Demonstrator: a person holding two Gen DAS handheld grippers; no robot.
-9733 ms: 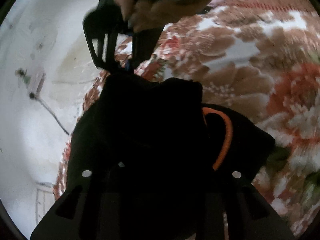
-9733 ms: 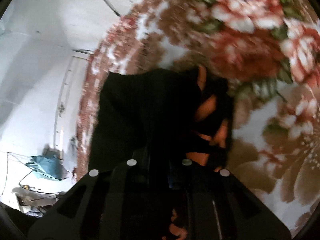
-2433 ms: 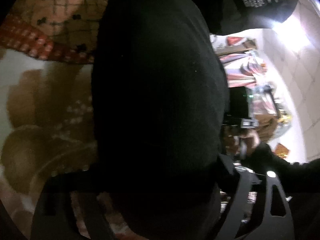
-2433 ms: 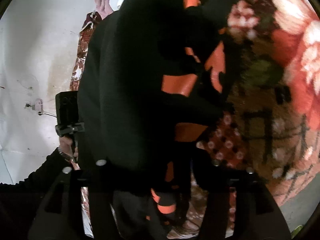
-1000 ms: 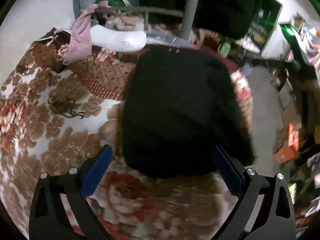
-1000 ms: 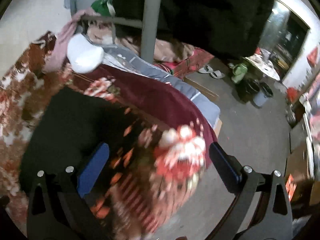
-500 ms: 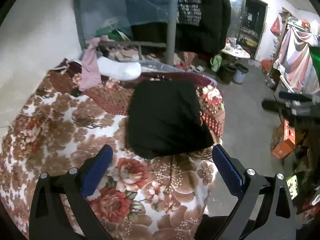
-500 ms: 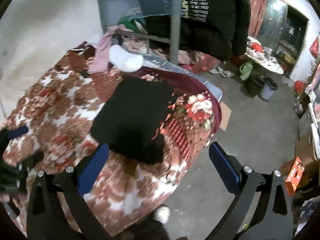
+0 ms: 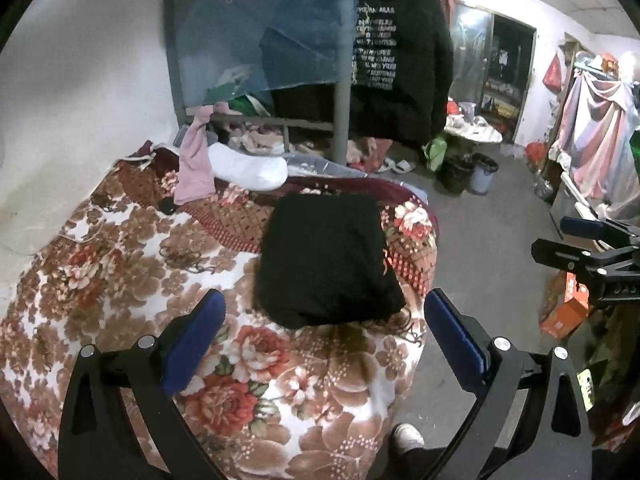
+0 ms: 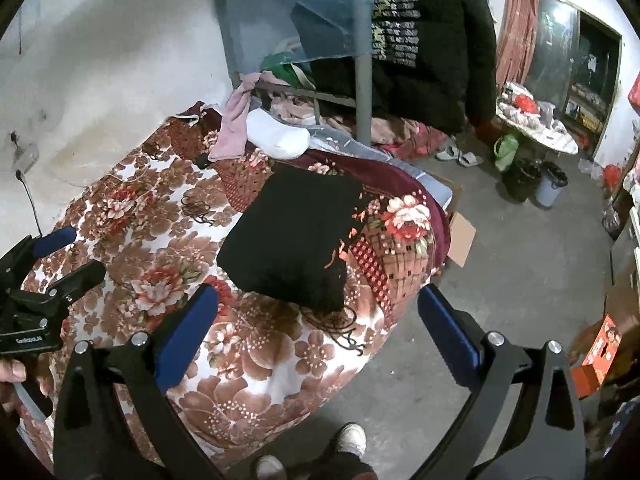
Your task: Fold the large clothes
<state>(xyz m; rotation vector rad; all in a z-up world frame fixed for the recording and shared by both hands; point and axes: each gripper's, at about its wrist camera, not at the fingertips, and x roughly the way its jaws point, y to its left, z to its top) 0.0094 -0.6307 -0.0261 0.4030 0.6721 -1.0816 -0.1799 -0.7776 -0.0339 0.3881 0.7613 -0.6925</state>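
Looking down from above the near end of the bed, you hold both tongs wide apart with nothing between their blue pads. The folded black garment (image 9: 326,260) lies as a neat rectangle on the floral blanket (image 9: 120,280), toward the bed's right edge and partly over a darker red patterned blanket (image 9: 404,236). Your left tongs (image 9: 324,344) and right tongs (image 10: 318,332) hang well above it, touching nothing.

Only the right wrist view shows the orange markings along the garment's right edge, and both of your white shoes (image 10: 352,438) on the concrete floor; the left view shows the garment as plain black and just one shoe. Each view catches the other tongs at its side edge. At the far end a white pillow (image 9: 248,170) and a pink cloth (image 9: 194,168) sit beside a grey metal post (image 9: 342,120), with a black printed jacket (image 9: 400,68) hanging behind.
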